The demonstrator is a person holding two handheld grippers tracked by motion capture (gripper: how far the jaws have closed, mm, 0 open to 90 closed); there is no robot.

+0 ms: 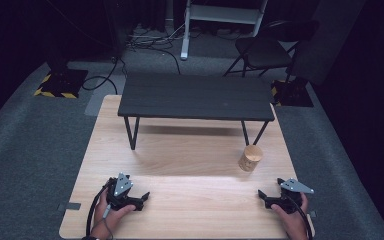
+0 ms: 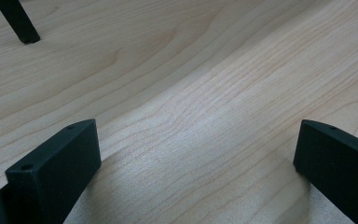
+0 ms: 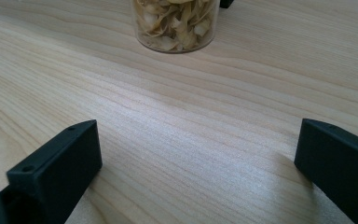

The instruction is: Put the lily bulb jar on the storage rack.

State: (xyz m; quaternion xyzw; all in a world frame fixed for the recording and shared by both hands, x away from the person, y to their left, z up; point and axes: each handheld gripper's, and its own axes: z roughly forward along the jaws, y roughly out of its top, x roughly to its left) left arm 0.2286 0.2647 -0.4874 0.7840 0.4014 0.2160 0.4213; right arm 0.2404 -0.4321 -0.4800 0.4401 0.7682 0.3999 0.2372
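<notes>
While the jar (image 1: 250, 158) stands upright just ahead of the right gripper (image 1: 275, 196), outside its wide-spread jaws, the left gripper (image 1: 139, 198) gapes wide, well left of the jar.

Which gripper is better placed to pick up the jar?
Right. The jar stands just ahead of the right gripper, whose open fingers face it; the left gripper rests across the table.

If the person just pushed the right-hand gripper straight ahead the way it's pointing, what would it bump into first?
Probably the clear jar of pale flakes: it stands ahead of the right gripper, slightly left of centre between the open jaws, with bare wooden table before it. Depth is uncertain.
</notes>
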